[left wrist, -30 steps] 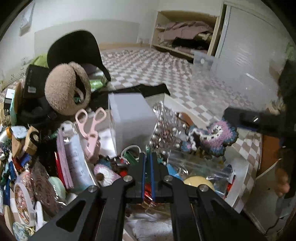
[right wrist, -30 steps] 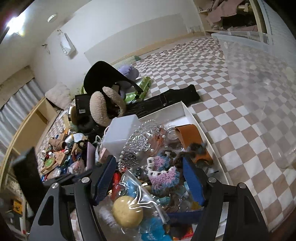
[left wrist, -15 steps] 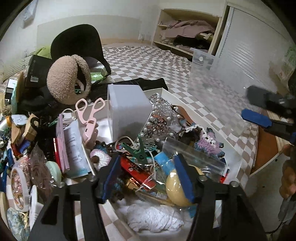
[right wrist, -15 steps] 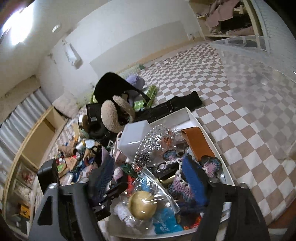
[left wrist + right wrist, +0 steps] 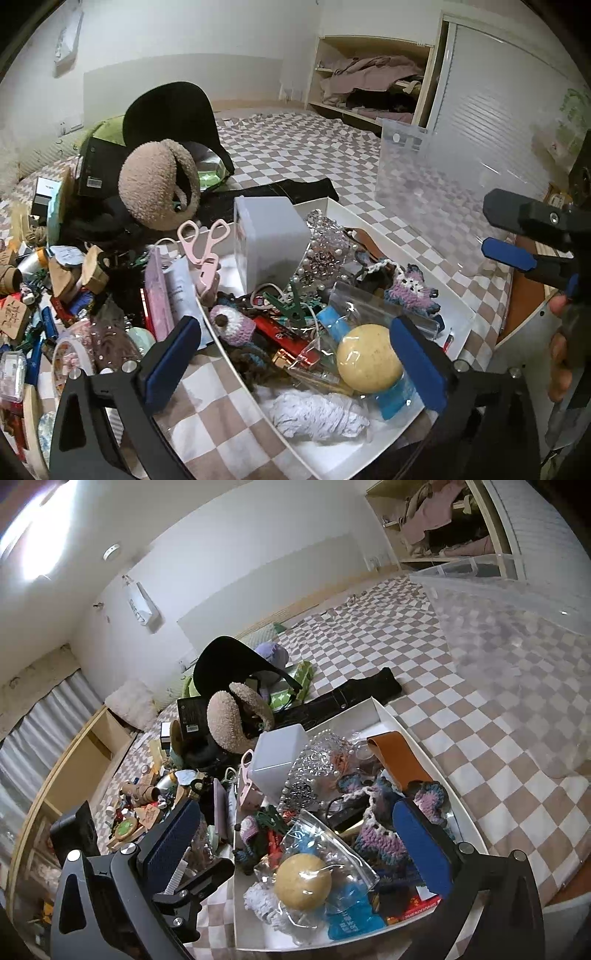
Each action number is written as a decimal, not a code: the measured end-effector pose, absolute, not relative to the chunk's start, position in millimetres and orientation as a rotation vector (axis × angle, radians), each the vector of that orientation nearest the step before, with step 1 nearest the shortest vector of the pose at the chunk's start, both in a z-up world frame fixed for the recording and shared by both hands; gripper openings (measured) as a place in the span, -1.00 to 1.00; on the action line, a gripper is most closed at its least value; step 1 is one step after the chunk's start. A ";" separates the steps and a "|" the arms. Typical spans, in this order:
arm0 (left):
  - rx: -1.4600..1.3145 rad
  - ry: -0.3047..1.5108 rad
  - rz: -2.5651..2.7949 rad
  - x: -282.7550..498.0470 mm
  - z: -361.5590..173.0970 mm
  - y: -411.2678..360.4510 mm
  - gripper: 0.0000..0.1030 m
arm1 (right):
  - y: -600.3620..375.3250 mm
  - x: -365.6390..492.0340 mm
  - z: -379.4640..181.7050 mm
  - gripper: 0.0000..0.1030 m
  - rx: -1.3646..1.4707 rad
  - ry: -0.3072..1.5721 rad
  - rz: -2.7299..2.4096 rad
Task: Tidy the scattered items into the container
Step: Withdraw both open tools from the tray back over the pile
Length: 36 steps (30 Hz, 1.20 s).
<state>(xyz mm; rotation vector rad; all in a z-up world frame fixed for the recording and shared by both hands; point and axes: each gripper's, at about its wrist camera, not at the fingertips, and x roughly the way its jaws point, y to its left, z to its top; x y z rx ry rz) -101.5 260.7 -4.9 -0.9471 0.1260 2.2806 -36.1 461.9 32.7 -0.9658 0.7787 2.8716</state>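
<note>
A white tray [image 5: 458,310] on the checkered bed holds many items: a grey box [image 5: 269,240], a beaded tiara [image 5: 325,243], a crochet piece [image 5: 410,291], a yellow ball in a clear bag [image 5: 369,358] and white yarn [image 5: 317,413]. My left gripper [image 5: 295,362] is open and empty above the tray's near end. My right gripper [image 5: 299,845] is open and empty above the same tray [image 5: 461,812], over the bagged ball [image 5: 303,882]. The right gripper also shows at the right edge of the left wrist view [image 5: 517,236].
Scattered items lie left of the tray: pink scissors [image 5: 205,247], fuzzy earmuffs [image 5: 155,184], a black cap [image 5: 170,110], cards and small bits [image 5: 33,295]. A clear plastic bin [image 5: 443,177] stands at the right. A black garment [image 5: 354,698] lies behind the tray.
My left gripper has opened wide and drawn back from the tray. The right gripper has lifted up and back, leaving the crochet piece in the tray.
</note>
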 end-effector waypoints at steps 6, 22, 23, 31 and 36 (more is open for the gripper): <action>-0.938 0.128 2.298 -96.8 1.5 244.0 0.99 | 450.7 -28.9 41.5 1.00 -0.926 0.758 2.885; -0.915 0.122 2.410 -85.4 23.5 160.4 0.99 | 386.4 -27.8 56.2 1.00 -0.851 0.689 2.986; -0.917 0.120 2.422 -85.4 23.3 153.3 0.99 | 380.2 -29.2 56.1 1.00 -0.860 0.671 2.994; -0.954 0.086 2.531 -90.0 13.9 95.0 0.99 | 335.9 -45.1 48.4 1.00 -0.961 0.621 3.040; -0.993 0.052 2.594 -96.1 2.2 58.5 0.99 | 307.4 -56.6 40.0 1.00 -1.013 0.535 3.072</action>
